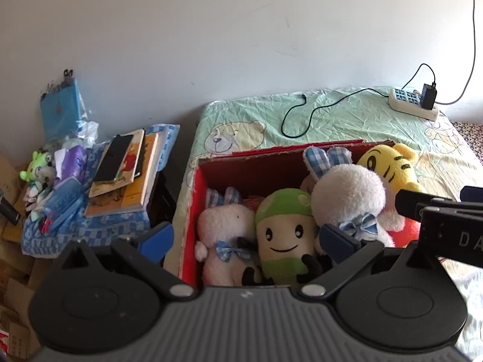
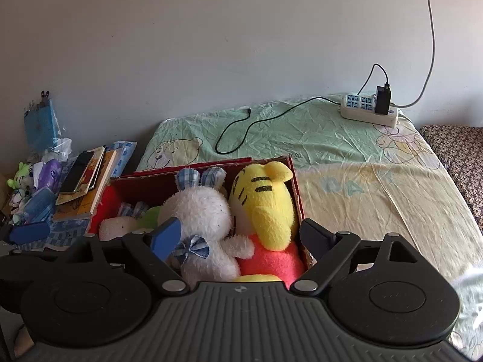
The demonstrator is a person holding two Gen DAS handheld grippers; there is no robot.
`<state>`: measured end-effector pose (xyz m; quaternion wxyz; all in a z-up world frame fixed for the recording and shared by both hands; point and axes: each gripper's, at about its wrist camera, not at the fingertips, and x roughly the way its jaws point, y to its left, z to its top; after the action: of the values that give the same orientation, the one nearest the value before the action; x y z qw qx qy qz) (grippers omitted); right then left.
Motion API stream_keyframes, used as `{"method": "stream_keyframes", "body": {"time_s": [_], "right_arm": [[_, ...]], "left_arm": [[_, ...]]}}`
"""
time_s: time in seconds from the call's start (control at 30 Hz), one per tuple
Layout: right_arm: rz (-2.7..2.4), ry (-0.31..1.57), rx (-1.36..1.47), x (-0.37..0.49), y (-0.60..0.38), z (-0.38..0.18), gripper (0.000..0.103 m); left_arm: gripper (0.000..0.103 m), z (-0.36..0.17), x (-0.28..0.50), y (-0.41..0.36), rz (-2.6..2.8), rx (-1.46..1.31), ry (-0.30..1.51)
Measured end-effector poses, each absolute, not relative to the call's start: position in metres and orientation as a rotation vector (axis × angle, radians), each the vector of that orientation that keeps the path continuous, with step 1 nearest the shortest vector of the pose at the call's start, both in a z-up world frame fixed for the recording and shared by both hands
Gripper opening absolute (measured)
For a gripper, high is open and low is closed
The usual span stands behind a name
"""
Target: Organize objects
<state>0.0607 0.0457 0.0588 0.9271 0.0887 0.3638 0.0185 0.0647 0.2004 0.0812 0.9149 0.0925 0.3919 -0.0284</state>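
Red box packed with plush toys

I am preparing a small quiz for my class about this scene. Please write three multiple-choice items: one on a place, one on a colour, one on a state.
1. Where does the power strip lie?
A. on the bed
B. in the red box
C. on the books

2. What colour is the tiger plush?
A. purple
B. yellow
C. black

3. How are both grippers?
A. shut on a toy
B. open
C. out of view

Answers: 1 A, it rests on the sheet by the wall; 2 B, yellow with black stripes; 3 B, left gripper and right gripper hold nothing.
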Motion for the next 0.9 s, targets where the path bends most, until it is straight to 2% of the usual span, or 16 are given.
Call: {"method": "stream_keyframes", "body": {"time_s": [0.9], "right_arm": [[0.089, 0.801, 0.132, 0.092, 0.065, 0.044, 0.089]], "left_arm": [[0.103, 0.061, 0.084, 0.223, 0.03, 0.117, 0.861]]}}
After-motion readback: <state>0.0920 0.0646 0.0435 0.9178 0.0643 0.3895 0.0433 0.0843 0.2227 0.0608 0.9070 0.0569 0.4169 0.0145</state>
